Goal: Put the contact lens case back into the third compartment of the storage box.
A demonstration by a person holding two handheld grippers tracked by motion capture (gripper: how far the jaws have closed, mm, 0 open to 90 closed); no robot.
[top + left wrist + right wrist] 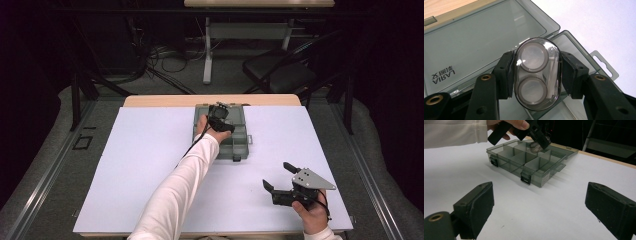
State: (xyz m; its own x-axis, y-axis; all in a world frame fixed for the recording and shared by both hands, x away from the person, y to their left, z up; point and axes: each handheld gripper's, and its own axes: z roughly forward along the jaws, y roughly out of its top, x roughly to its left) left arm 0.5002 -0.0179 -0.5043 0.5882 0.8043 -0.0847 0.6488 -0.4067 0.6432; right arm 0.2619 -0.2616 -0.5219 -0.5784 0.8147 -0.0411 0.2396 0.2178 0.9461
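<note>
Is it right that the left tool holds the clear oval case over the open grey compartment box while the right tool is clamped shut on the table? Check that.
Not quite. The right tool is open, its jaws wide apart with nothing between them, as the right gripper view shows. The rest stands: the left tool holds the clear oval case over the open grey compartment box.

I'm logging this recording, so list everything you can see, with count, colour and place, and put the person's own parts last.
organiser box: one, smoky grey clear plastic, lid open, at the far middle of the white sheet, with divided compartments.
clear oval case: one, transparent with two round rings inside, clamped between the left gripper's fingers above the box.
white sheet: one, covering the wooden table.
chair: one, black, beyond the table.
left gripper: one, black, over the box, shut on the case.
right gripper: one, black with a grey plate, near right of the sheet, fingers apart, holding nothing.
sleeve: one, white, on the left arm.
</note>
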